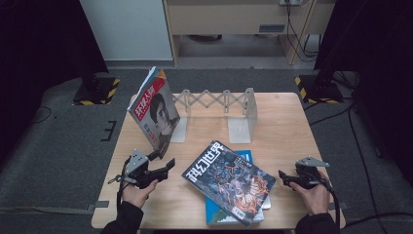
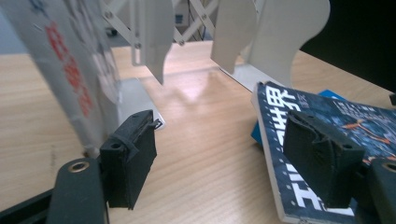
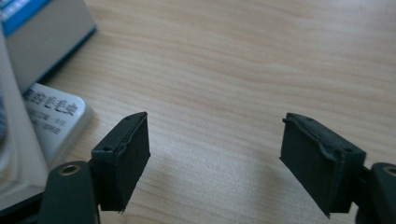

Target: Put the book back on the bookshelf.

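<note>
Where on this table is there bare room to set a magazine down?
Bare wood lies at the table's right side, between the expanding book rack and the right gripper. A smaller patch lies between the left gripper and the stacked magazines. The middle front is crowded by that stack; the back left holds the standing magazine.

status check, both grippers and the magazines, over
Left gripper open, empty, beside the standing magazine. Right gripper open, empty, over bare table right of the flat magazine stack. Nothing blocking the bookend rack.
</note>
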Available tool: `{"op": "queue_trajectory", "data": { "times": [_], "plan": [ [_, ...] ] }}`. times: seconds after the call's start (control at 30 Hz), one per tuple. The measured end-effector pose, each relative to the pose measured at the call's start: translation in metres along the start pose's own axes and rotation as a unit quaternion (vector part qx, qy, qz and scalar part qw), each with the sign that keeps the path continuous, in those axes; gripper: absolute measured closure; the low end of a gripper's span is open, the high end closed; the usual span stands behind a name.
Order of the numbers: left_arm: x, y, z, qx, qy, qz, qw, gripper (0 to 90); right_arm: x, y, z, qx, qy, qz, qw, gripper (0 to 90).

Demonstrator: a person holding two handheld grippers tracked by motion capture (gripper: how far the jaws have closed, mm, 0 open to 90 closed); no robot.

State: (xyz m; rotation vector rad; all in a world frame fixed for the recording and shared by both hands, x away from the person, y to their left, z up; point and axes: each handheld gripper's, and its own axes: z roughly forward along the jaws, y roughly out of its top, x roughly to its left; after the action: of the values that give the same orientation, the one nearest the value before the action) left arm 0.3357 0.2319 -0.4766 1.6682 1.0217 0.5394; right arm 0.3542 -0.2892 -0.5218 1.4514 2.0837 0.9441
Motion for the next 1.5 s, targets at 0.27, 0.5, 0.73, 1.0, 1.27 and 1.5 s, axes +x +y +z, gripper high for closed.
{"op": "queue_trajectory", "data": {
  "times": [0.27,0.5,0.73,1.0,1.27,1.5],
  "plan": [
    [-0.006,-0.007,0.011,0.021,-0.031,-0.018,0.9991,22.8,0.006,0.009,-0.013,-0.039,0.011,0.006,0.9991,30.6],
    [-0.012,-0.012,0.017,0.037,-0.046,-0.028,0.9978,22.5,0.013,0.015,-0.020,-0.058,0.029,0.012,0.9978,33.7],
    [-0.020,-0.019,0.027,0.060,-0.062,-0.026,0.9959,22.5,0.025,0.019,-0.026,-0.071,0.055,0.004,0.9960,35.1],
    [-0.030,-0.023,0.033,0.082,-0.082,-0.028,0.9929,22.8,0.039,0.022,-0.026,-0.072,0.079,-0.001,0.9942,36.5],
    [-0.033,-0.030,0.041,0.111,-0.099,-0.046,0.9879,22.3,0.052,0.020,-0.020,-0.064,0.103,-0.007,0.9926,36.4],
    [-0.033,-0.034,0.046,0.118,-0.112,-0.060,0.9849,21.0,0.059,0.019,-0.013,-0.052,0.117,-0.015,0.9917,35.5]
  ]
}}
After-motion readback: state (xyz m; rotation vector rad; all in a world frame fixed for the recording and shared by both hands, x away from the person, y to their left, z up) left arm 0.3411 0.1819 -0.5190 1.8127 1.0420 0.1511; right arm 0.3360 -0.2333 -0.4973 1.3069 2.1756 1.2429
